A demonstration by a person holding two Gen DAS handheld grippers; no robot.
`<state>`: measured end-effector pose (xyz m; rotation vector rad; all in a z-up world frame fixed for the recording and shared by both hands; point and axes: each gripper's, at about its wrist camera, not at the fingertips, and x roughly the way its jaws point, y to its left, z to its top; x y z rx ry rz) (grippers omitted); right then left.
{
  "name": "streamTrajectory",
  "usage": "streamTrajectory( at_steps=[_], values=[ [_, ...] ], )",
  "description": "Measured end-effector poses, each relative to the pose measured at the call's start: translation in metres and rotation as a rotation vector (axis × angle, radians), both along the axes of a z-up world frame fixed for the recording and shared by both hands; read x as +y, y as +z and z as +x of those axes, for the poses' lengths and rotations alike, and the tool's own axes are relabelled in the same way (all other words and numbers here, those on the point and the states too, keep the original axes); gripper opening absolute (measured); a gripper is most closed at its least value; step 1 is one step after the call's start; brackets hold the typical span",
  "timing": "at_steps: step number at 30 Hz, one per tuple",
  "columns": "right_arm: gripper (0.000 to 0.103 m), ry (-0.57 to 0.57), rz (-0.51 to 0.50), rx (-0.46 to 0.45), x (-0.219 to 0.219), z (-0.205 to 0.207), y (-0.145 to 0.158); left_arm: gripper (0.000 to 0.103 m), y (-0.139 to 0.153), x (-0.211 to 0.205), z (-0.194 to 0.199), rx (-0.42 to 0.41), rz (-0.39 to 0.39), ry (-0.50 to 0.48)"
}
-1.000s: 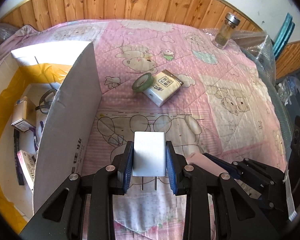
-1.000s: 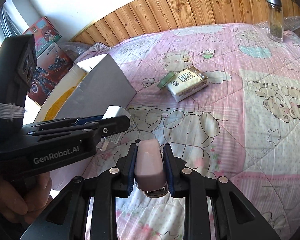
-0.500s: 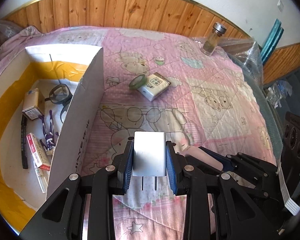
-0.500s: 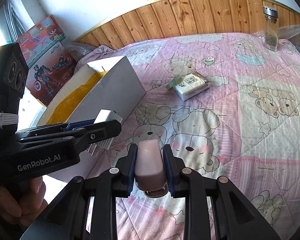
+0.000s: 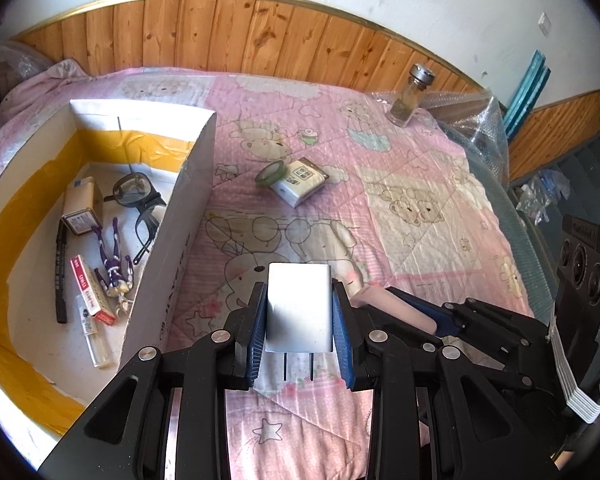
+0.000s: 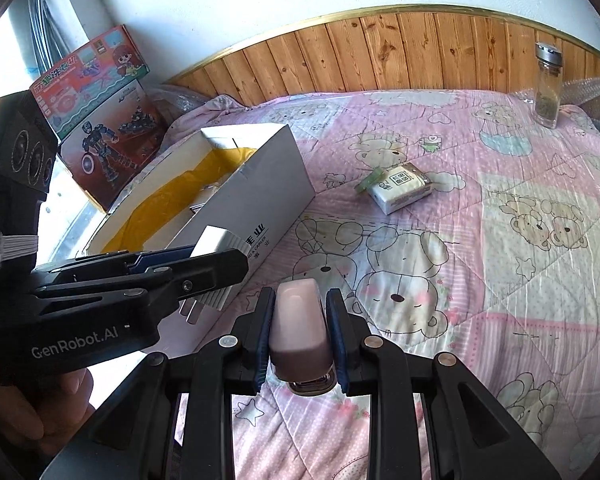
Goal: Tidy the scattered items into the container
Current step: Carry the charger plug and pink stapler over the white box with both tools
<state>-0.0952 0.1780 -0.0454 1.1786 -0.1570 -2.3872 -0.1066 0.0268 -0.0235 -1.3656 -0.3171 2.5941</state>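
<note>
White charger plug [image 5: 299, 307]: clamped between the blue pads of the left gripper [image 5: 300, 330], prongs pointing back toward the camera, held above the pink quilt [image 5: 400, 184] just right of the box wall. Pink stapler [image 6: 301, 327]: gripped at its sides by the right gripper [image 6: 301, 334], metal end toward the camera. Both jaws partly closed, pads pressing on their loads.

View differences: the left wrist view looks down into the white cardboard box [image 5: 188, 216], whose floor the right wrist view mostly hides behind the near wall [image 6: 256, 216]. The right wrist view alone shows the left gripper from the side, the charger [image 6: 220, 246] poking out of it, a hand [image 6: 32, 408] on its grip, and a toy carton [image 6: 100, 120] leaning on the wall beyond the box.

Box contents, left wrist view: glasses [image 5: 134, 196], a tan small box [image 5: 80, 208], a black pen [image 5: 60, 276], a purple figure [image 5: 114, 266], a red-and-white packet [image 5: 90, 290], a clear tube [image 5: 94, 346]. Yellow tape lines the inner walls.

On the quilt, well apart from the box: a tissue pack [image 5: 302, 182] with a green tape roll [image 5: 271, 173] touching its left end. Glass jar [image 5: 412, 96] upright at the far edge.
</note>
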Motion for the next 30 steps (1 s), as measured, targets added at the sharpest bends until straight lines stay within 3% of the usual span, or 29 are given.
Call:
streamTrajectory(
  at_steps=[17, 30],
  values=[
    [0.027, 0.08, 0.016, 0.084, -0.035, 0.016, 0.045, 0.031, 0.025, -0.05, 0.029, 0.07, 0.082, 0.081],
    [0.027, 0.178, 0.029, 0.129, -0.076, 0.019, 0.069, 0.031, 0.028, -0.099, 0.042, 0.076, 0.133, 0.161]
  ],
)
